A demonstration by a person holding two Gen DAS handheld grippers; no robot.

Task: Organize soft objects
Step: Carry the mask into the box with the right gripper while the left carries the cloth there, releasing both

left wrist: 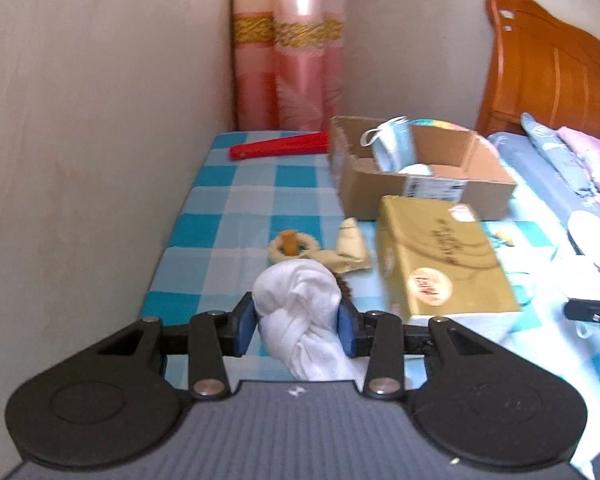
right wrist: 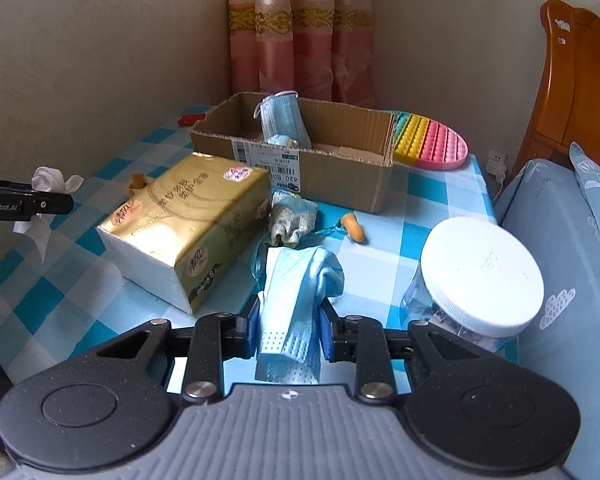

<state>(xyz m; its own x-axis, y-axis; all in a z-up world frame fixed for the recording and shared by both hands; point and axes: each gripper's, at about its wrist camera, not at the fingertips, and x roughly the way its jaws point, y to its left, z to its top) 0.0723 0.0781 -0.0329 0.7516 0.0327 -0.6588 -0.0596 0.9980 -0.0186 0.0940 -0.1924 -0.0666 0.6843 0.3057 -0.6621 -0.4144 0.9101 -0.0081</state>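
Left gripper (left wrist: 296,326) clamped on the knotted white cloth (left wrist: 300,304), right gripper (right wrist: 288,326) pinching the blue face mask (right wrist: 290,304), both above the checked tablecloth (left wrist: 228,196): best carried clear over the gold tissue box (right wrist: 188,224), released inside the cardboard box (right wrist: 340,172).

My left gripper (left wrist: 296,320) tilts downward over the bench, its jaws clamped on a knotted white cloth (left wrist: 300,312) lifted off the bench. My right gripper (right wrist: 288,326) tilts down likewise, to the right of the cloth, jaws pressed on a folded blue face mask (right wrist: 292,300). Blue pads (left wrist: 246,322) line the jaws.
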